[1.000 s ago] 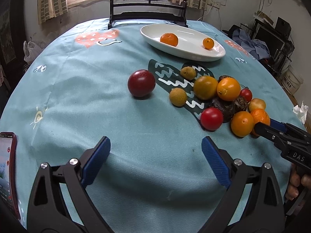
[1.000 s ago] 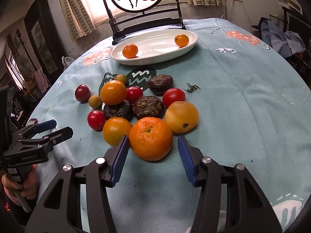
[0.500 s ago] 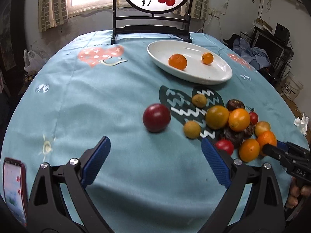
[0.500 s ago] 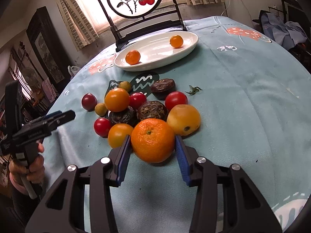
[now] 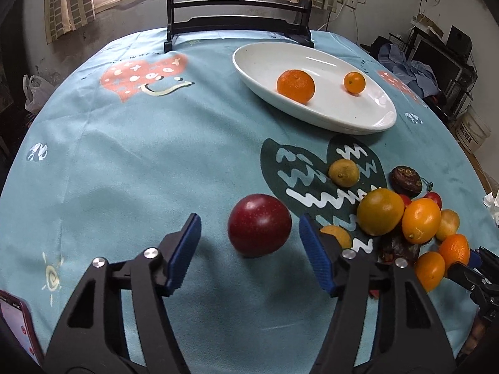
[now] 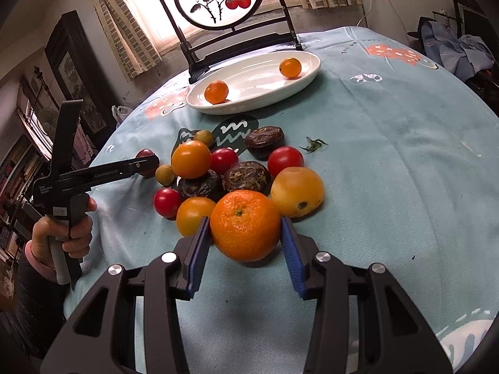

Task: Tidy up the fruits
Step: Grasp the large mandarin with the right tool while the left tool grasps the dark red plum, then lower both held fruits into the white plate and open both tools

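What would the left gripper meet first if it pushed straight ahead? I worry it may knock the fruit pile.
Most likely the dark red plum, which sits between the closing fingers of the left gripper, not yet pressed. The pile lies to its right, probably clear.

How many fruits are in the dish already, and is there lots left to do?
Two oranges sit in the white dish. The right gripper is clamped on a big orange, and the left gripper is closing around a dark red fruit. The pile on the cloth is left.
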The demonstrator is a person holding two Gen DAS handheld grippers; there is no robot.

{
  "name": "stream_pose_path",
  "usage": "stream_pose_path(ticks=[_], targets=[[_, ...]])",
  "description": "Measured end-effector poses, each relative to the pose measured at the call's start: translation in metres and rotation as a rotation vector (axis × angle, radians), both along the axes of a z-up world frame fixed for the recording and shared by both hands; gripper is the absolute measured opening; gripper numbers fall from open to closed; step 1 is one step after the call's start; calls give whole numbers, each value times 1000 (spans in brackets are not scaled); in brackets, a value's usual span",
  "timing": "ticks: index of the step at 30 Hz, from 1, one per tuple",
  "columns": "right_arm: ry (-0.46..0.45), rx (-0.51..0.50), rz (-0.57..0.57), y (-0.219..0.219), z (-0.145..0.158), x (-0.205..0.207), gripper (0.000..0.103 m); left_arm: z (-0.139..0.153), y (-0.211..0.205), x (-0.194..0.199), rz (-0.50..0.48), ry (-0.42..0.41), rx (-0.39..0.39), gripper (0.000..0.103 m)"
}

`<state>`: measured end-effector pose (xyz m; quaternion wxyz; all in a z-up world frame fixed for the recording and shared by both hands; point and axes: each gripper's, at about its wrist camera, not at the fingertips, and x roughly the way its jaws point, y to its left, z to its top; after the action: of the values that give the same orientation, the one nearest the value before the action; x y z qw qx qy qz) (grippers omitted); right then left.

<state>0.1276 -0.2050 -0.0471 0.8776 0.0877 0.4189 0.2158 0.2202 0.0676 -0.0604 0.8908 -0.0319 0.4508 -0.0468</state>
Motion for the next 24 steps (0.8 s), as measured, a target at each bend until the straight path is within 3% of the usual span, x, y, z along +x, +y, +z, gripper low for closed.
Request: stream_pose_path(ticks=[4,7,11,14,18,24], targets=[[-7,2,3,1,0,-1,45,-3,-5,0,-8,-3,36,50],[-12,4,5,1,1,-2,45,-2,-5,0,-21,-5,16,40],[-69,-2,14,1,9,-11,45,11,-4,-3,-7,-30,-21,40],[-110,69,35,-3,30,-3,45,37,-11,3,-5,-103,-65,40],[-178,30,12,7,60,55,45,60,-39,41,-23,-152,-100,40],[-12,-56,2,28,38,173,45,46,-85,97,-82,-90,-57,40]])
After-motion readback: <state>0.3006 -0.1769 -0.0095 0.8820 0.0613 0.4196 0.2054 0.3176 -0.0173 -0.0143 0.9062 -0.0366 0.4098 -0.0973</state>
